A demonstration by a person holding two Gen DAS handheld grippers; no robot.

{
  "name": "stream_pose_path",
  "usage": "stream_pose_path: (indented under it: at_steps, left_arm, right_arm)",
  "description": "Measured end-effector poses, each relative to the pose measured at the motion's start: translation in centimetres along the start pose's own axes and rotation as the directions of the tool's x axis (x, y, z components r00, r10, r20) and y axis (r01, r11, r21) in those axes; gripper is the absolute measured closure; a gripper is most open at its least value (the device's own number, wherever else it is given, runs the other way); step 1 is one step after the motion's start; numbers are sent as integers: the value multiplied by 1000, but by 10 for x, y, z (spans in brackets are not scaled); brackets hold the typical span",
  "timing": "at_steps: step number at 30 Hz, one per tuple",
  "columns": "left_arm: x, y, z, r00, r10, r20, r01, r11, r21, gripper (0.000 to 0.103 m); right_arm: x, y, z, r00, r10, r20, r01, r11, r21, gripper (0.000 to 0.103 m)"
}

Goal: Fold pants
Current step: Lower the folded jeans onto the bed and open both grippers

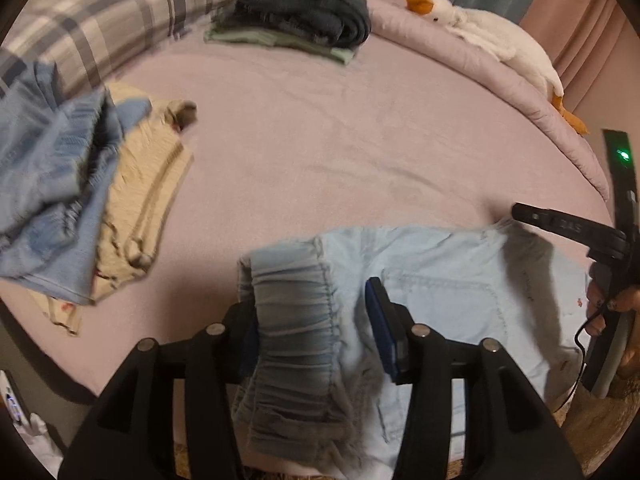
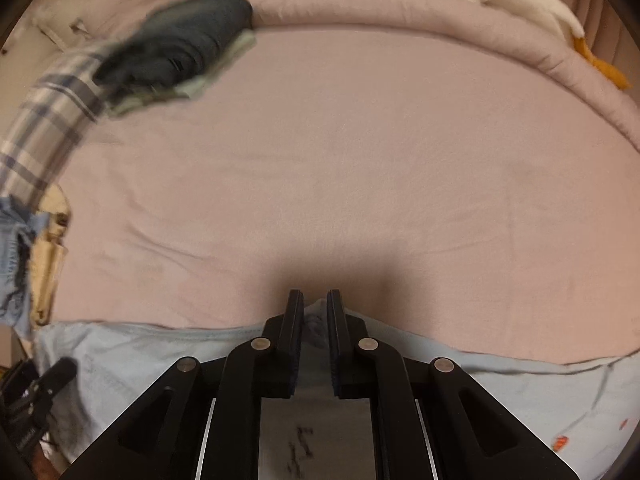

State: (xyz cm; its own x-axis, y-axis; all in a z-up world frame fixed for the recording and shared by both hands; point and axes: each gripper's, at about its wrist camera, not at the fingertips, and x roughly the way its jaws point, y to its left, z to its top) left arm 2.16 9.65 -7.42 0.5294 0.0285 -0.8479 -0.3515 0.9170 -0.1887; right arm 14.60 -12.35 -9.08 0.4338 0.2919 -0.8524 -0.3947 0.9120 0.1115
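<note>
Light blue pants (image 1: 448, 280) lie along the near edge of a pink bed. Their gathered elastic waistband (image 1: 296, 320) stands bunched between my left gripper's (image 1: 316, 304) fingers, which stay wide apart around it. My right gripper (image 2: 314, 304) is nearly closed, pinching a small fold of the pants' far edge (image 2: 316, 322). The pants spread left and right of it in the right wrist view (image 2: 132, 356). The right gripper also shows at the right edge of the left wrist view (image 1: 568, 228).
A stack of folded dark and green clothes (image 1: 304, 16) sits at the back of the bed. A heap of blue and beige clothes (image 1: 80, 192) lies left. A plaid blanket (image 1: 112, 20) is behind it. A white goose plush (image 1: 492, 36) rests on the rolled pink duvet.
</note>
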Motion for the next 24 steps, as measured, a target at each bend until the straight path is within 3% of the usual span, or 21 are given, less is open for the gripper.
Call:
stream_pose_path:
  at_steps: [2, 5, 6, 11, 14, 16, 19, 22, 24]
  left_arm:
    - [-13, -7, 4, 999, -8, 31, 8, 1000, 7, 36]
    - [-31, -23, 10, 997, -26, 68, 24, 999, 26, 27]
    - [-35, -29, 11, 997, -23, 77, 20, 999, 38, 26]
    - [-55, -69, 19, 989, -77, 129, 61, 991, 121, 23]
    - [-55, -94, 25, 979, -155, 133, 132, 978, 163, 19]
    - [-45, -110, 29, 982, -152, 114, 130, 975, 179, 19]
    - [-20, -138, 32, 974, -220, 50, 206, 956, 208, 21]
    - [12, -161, 35, 970, -241, -13, 238, 945, 223, 33]
    - [33, -173, 37, 974, -222, -48, 227, 947, 226, 49]
  right_arm:
    - [-20, -8, -3, 999, 0, 36, 0, 1000, 8, 86]
    - [-57, -26, -9, 993, -7, 114, 3, 999, 32, 54]
    - [-67, -30, -12, 990, -15, 138, 10, 999, 34, 49]
    - [-95, -59, -21, 976, -80, 201, 58, 992, 111, 47]
    - [-113, -91, -37, 972, -102, 210, 63, 980, 189, 33]
    - [-125, -118, -51, 967, -149, 209, 92, 961, 260, 31]
    - [-135, -162, -73, 960, -212, 183, 131, 917, 376, 30]
    - [-133, -208, -94, 944, -318, 91, 234, 837, 494, 30]
    - [-127, -237, -109, 944, -327, 45, 252, 801, 544, 30]
